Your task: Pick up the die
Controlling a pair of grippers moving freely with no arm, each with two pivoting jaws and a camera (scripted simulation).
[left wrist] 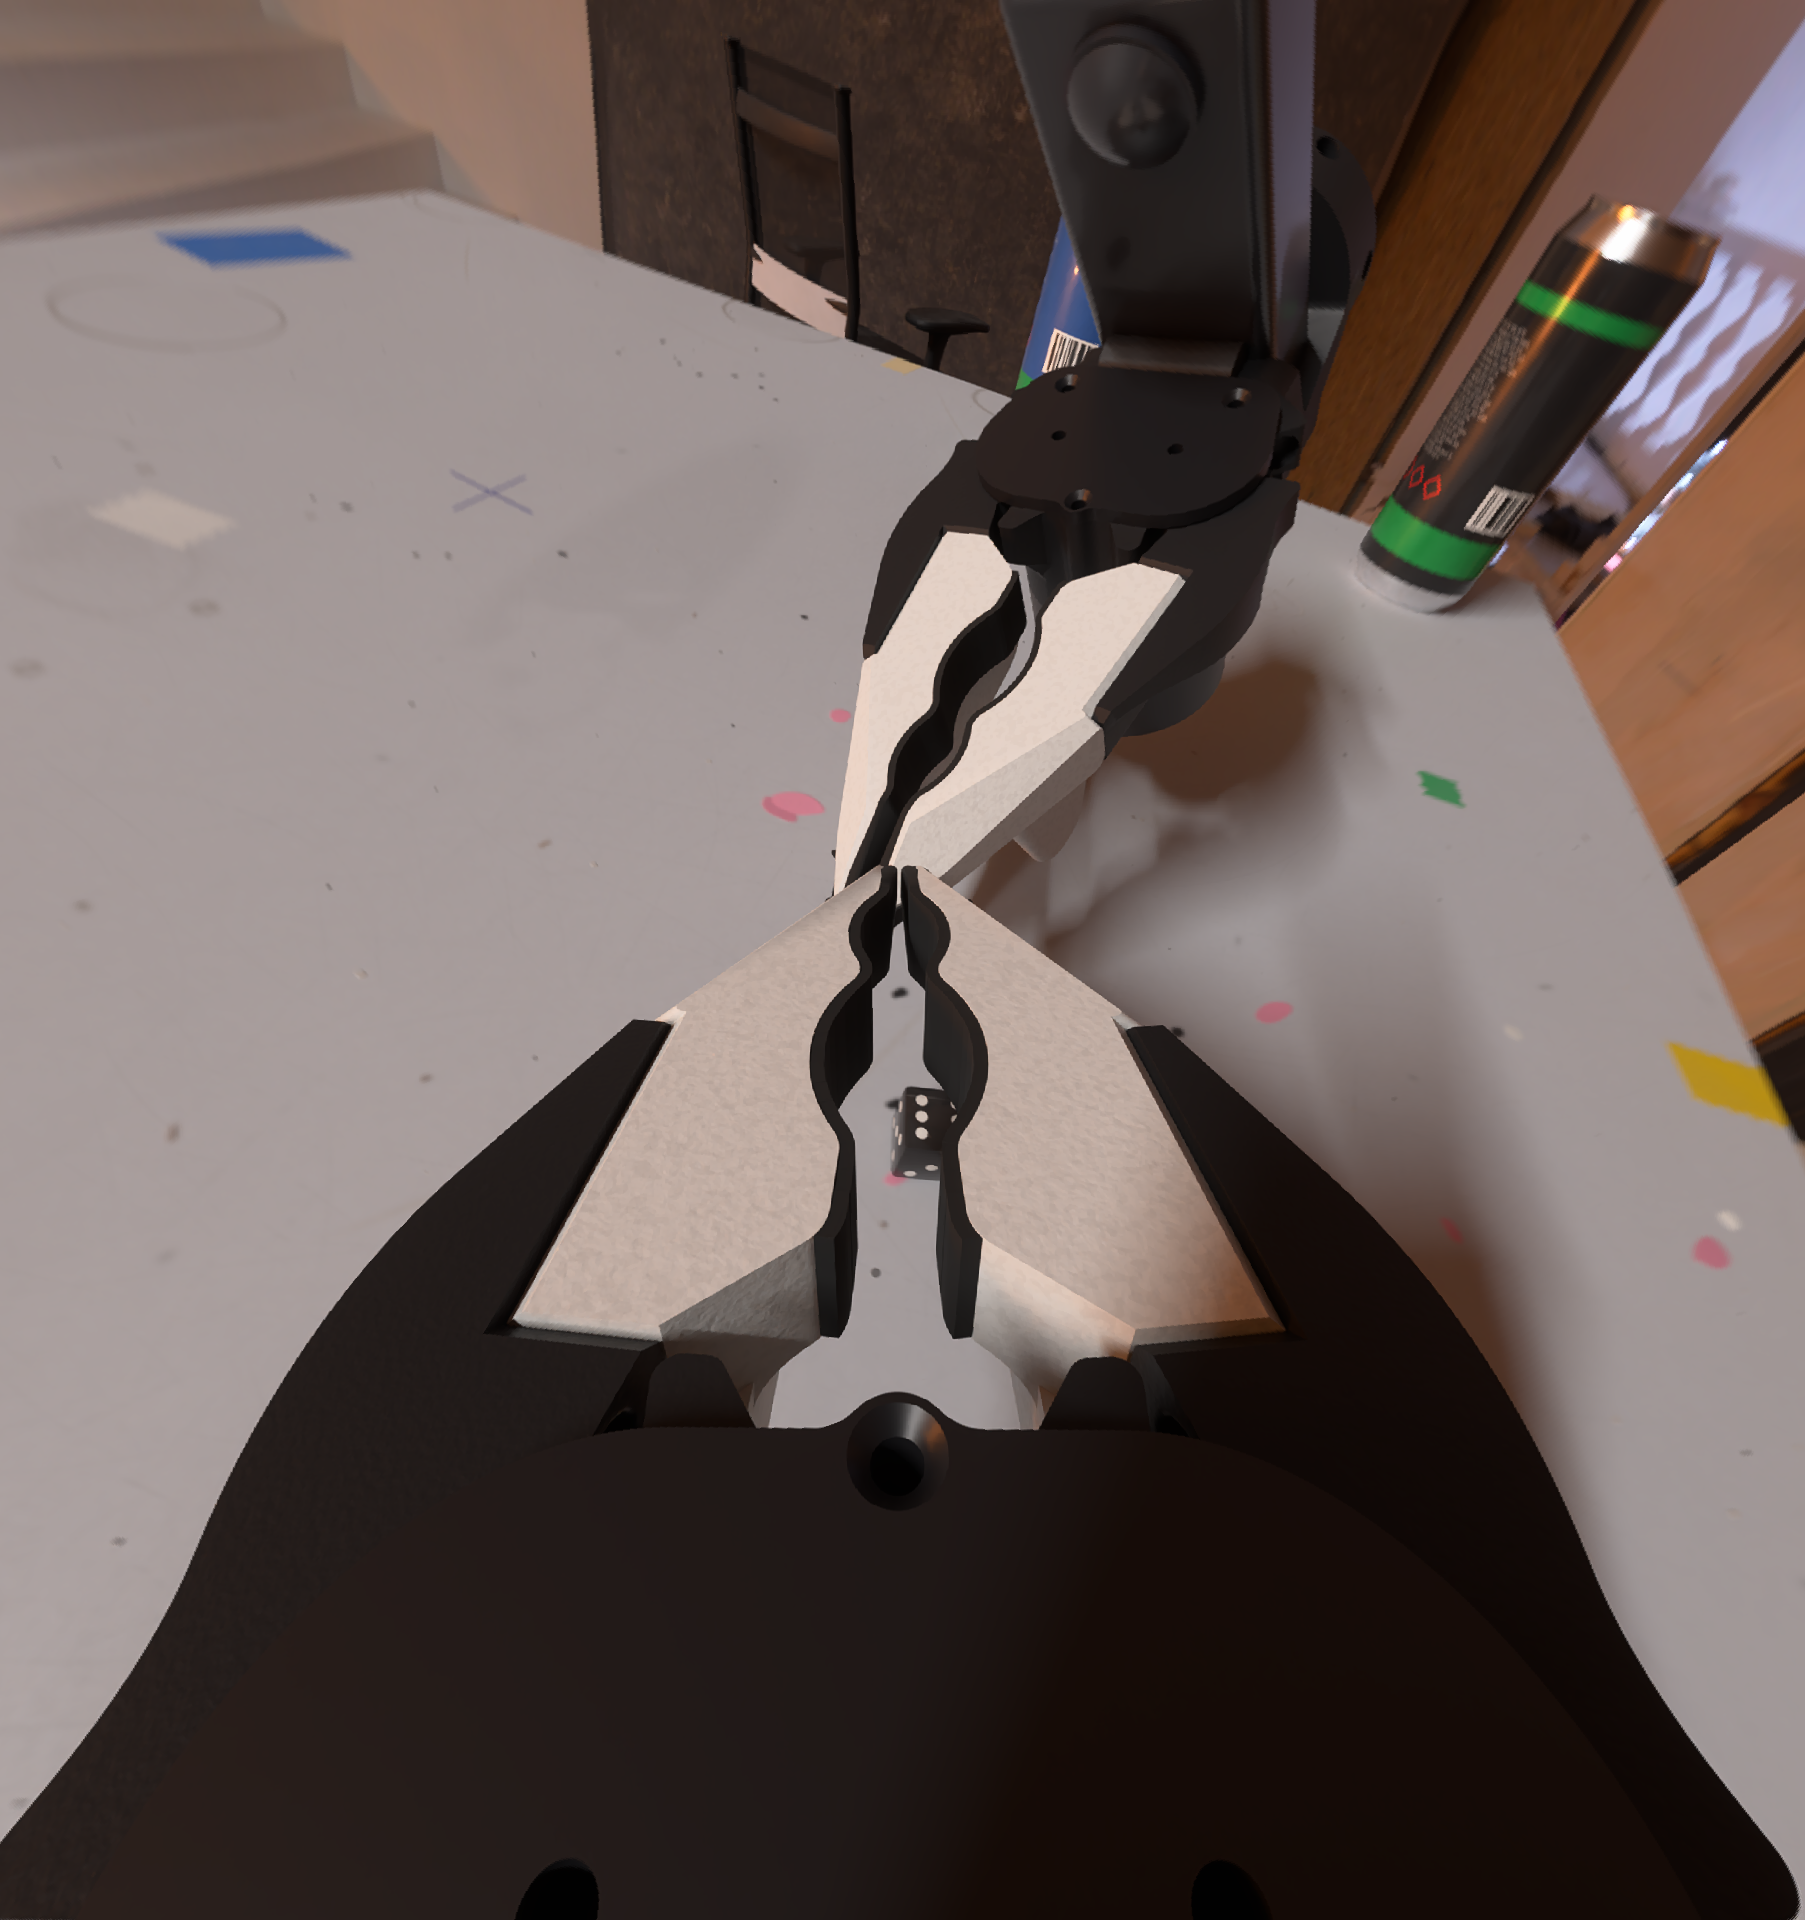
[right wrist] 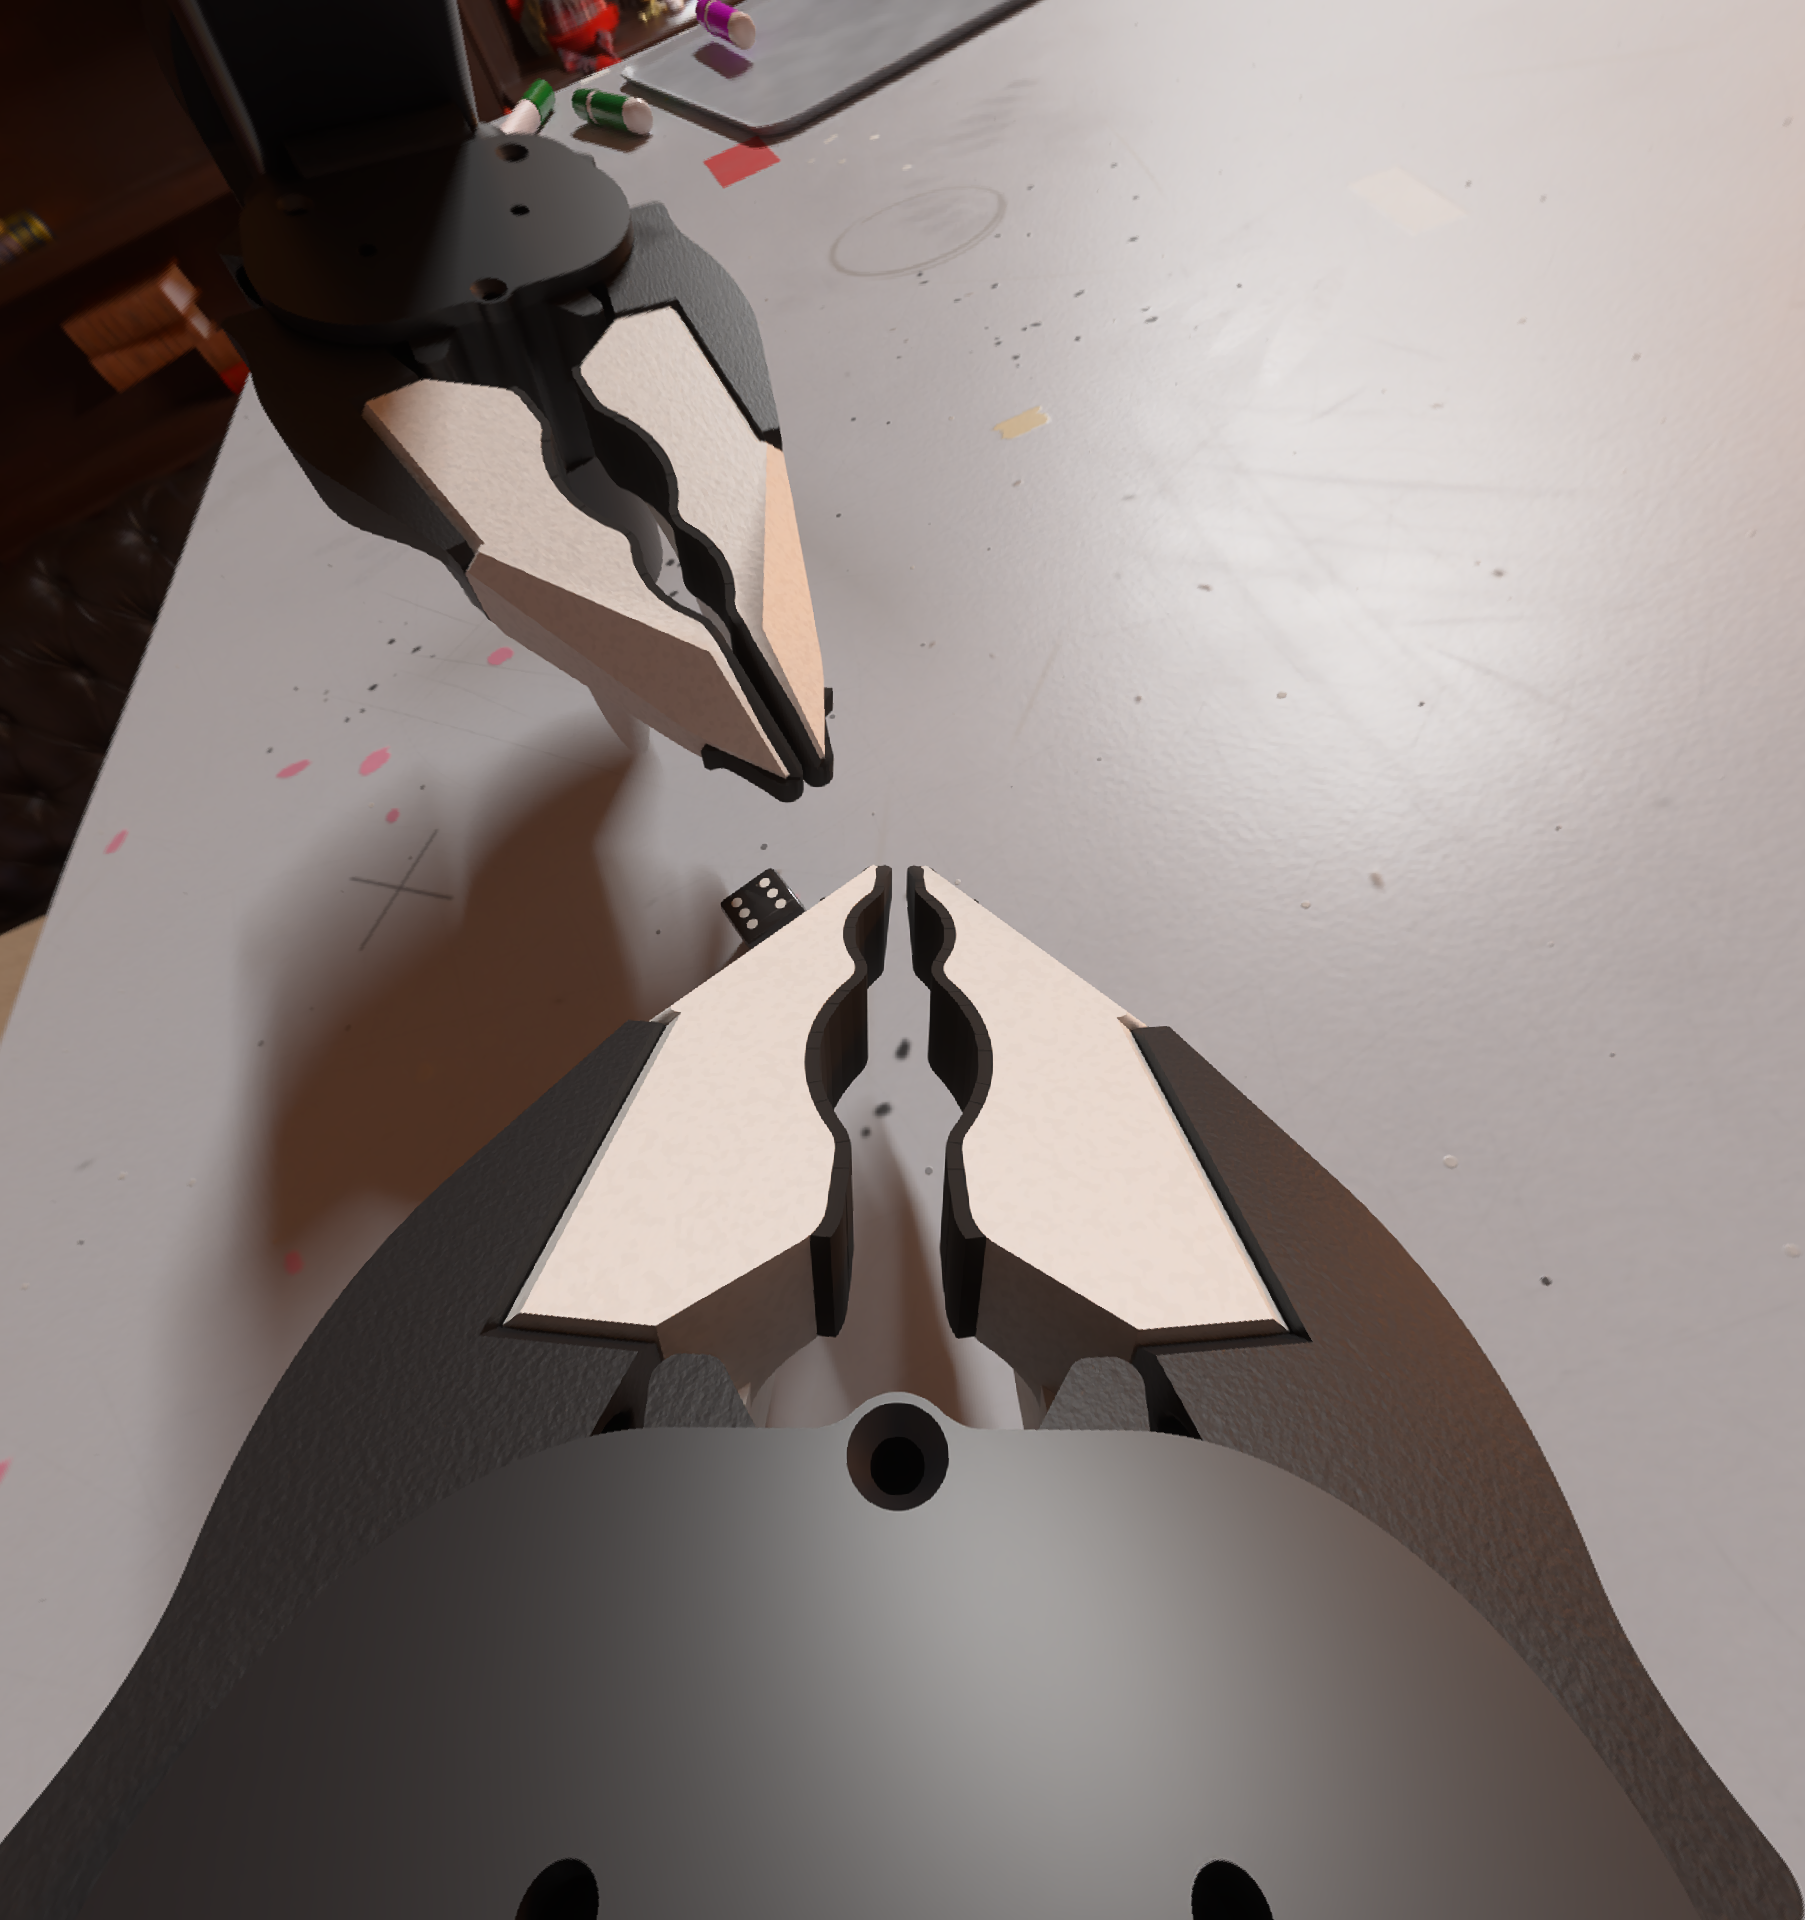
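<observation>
The die (left wrist: 922, 1132) is black with white pips and lies on the grey table (left wrist: 358, 779). In the left wrist view it shows through the gap between my left gripper's fingers, below them. My left gripper (left wrist: 897, 879) is shut and empty, above the die. In the right wrist view the die (right wrist: 761, 902) lies just left of my right gripper (right wrist: 899, 878), partly hidden by its left finger. The right gripper is shut and empty. The two grippers point at each other, tips close; the left gripper (right wrist: 806, 777) hangs just beyond the die, and the right gripper (left wrist: 875, 858) shows in the left wrist view.
A black can with green bands (left wrist: 1532, 416) stands near the table's right edge, and a blue can (left wrist: 1054, 322) shows behind the right gripper. Small green (right wrist: 612, 107) and purple (right wrist: 726, 19) bottles, a grey mat (right wrist: 825, 62) and red tape (right wrist: 740, 163) lie at the far end.
</observation>
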